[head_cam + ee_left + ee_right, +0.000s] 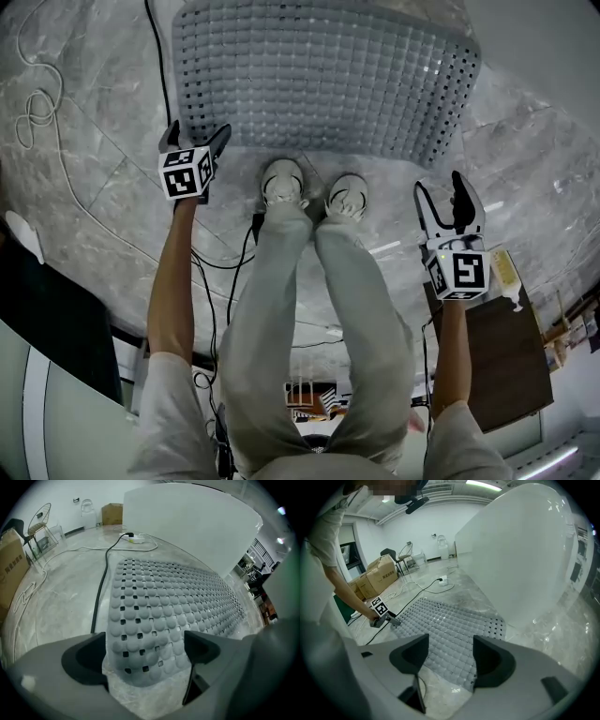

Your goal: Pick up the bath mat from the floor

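Grey bath mat, rectangular, studded with rounded bumps and small square holes, is lying flat on the marble floor, far of the person's shoes.

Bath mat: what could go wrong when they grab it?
The black cable runs beside the bath mat, close to the open left tool; it might get pinched too. The mat lies flat on the floor, so the tools may slip off its edge. The right tool hangs short of its corner, so the lift could be lopsided.
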### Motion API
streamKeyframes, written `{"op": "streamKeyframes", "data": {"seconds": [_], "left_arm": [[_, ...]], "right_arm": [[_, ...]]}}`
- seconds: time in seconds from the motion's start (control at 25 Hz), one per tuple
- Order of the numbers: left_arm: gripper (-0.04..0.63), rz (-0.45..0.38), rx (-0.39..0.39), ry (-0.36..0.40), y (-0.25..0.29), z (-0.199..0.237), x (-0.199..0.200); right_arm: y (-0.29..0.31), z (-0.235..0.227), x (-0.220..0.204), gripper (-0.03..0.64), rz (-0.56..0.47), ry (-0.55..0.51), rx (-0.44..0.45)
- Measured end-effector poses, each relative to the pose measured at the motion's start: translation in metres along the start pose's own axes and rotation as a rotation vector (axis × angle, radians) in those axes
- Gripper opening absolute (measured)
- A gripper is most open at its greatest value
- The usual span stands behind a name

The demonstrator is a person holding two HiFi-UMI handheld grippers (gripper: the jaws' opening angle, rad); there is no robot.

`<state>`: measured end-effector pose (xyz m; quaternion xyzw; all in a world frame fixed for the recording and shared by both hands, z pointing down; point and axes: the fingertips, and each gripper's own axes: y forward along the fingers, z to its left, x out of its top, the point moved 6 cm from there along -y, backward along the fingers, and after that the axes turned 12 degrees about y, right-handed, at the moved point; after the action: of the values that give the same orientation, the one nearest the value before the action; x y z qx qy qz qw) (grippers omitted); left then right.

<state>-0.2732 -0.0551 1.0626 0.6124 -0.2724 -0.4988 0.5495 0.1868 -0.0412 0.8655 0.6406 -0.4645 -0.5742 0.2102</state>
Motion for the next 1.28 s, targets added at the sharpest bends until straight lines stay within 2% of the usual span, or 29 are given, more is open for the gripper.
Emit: {"op": "streamKeyframes", "data": {"seconds": [0.32,0.48,0.72,0.76,0.88,0.96,1.12,1.2,1.28], "left_arm": [[0.523,0.027,0.023,0.003,0.026,0.008,-0.006],[0.528,0.003,0.028,0.001,0.028,0.008,-0.007],[0.514,0.06,0.036,0.002,0.027,0.006,-0.003],[0.497,0.063,0.031,0.012,0.026,0.003,-0.002],[0.335,0.054,0.005,0.074,0.024,-0.012,0.004],[0.251,0.043,-0.007,0.104,0.023,-0.023,0.007],[0.117,0.007,-0.019,0.112,0.018,-0.033,0.01],[0.075,-0.004,-0.026,0.105,0.017,-0.036,0.012],[0.066,-0.005,-0.035,0.09,0.018,-0.036,0.011]], "right_arm": [[0.012,-0.008,-0.016,0.279,0.014,-0.002,-0.012],[0.015,-0.016,-0.019,0.279,0.012,0.0,-0.026],[0.018,-0.014,-0.019,0.279,0.008,0.005,-0.013],[0.017,-0.013,-0.019,0.279,0.01,0.005,-0.008],[0.017,-0.016,-0.023,0.279,0.017,0.012,-0.006],[0.016,-0.021,-0.026,0.279,0.022,0.02,-0.016],[0.018,-0.029,-0.031,0.279,0.018,0.048,-0.025],[0.021,-0.032,-0.034,0.279,0.016,0.057,-0.029],[0.024,-0.035,-0.039,0.279,0.02,0.063,-0.031]]}}
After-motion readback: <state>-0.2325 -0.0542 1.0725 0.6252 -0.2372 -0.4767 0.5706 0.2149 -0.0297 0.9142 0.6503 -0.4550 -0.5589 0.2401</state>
